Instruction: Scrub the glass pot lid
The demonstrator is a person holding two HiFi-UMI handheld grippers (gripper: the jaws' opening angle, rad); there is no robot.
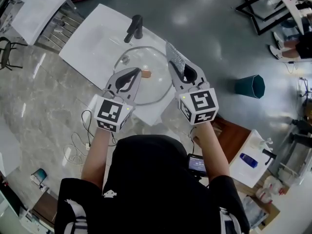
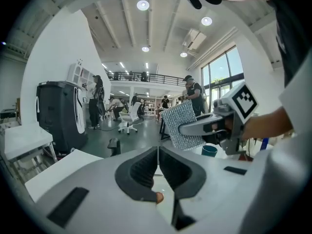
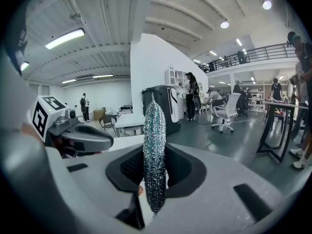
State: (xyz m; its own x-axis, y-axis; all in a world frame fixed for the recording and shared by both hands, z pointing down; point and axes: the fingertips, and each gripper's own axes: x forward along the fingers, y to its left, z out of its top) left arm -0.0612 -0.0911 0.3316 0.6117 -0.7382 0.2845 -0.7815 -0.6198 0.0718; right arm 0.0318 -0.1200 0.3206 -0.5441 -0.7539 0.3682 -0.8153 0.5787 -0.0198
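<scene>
Hovering over the white sink top [image 1: 92, 43], the left gripper [image 1: 138, 72] had its jaws pressed together, nothing visible between them. The glass pot lid [image 1: 151, 89] lay flat below, near the black faucet [image 1: 135, 28]. The right gripper [image 1: 176, 71] was clamped on a silvery scouring pad [image 1: 173, 55].

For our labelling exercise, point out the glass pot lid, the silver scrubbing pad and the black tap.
glass pot lid [image 1: 153, 89], head view, clear pane.
silver scrubbing pad [image 3: 154, 145], right gripper view, narrow edge.
black tap [image 1: 136, 27], head view, upright body.
</scene>
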